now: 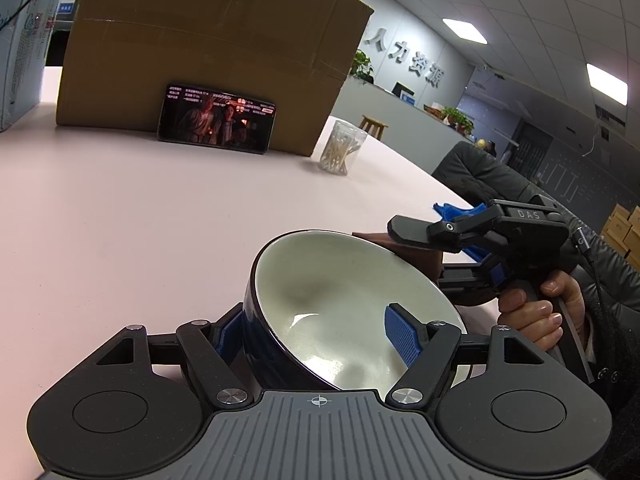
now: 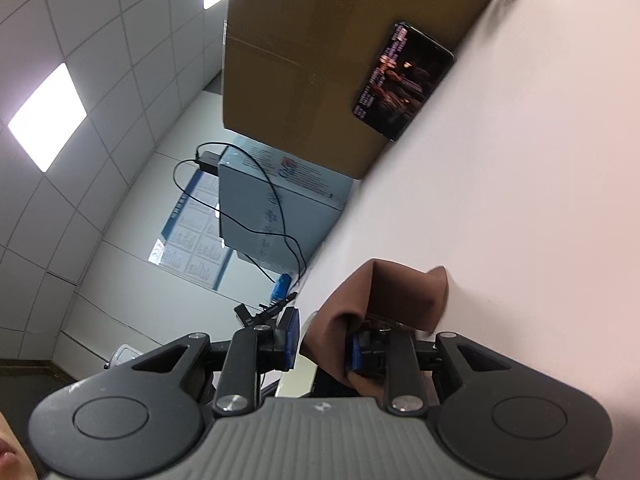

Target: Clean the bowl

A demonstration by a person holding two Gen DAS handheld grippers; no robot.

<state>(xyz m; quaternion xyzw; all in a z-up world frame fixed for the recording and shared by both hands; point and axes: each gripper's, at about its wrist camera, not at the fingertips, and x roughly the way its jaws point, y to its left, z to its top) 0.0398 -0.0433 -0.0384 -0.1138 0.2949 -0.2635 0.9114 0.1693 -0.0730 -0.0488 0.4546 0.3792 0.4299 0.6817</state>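
- The left gripper is clamped on the bowl: one blue pad lies inside against the pale wall, and the other sits outside on the dark glaze, mostly hidden behind the rim.
- The bowl is tilted, its mouth facing up and to the right, held above the pink table. Its lower edge is cut off by the gripper's body.
- The right gripper has its fingers closed on a brown cloth. The cloth bunches over the right pad and hides most of it; the left pad shows, and it probably touches the fabric, though the fold makes that hard to tell.
- In the left wrist view the right gripper is beside the bowl's upper right rim, with a brown strip of cloth showing under its finger. Whether the cloth touches the bowl cannot be made out.
- A hand grips the right tool's handle; its wrist disappears into a dark sleeve.
- A blue rag lies on the table's far edge, partly behind the right gripper.
- A phone with a lit screen leans against a cardboard box.
- A clear jar of swabs stands just right of the box.
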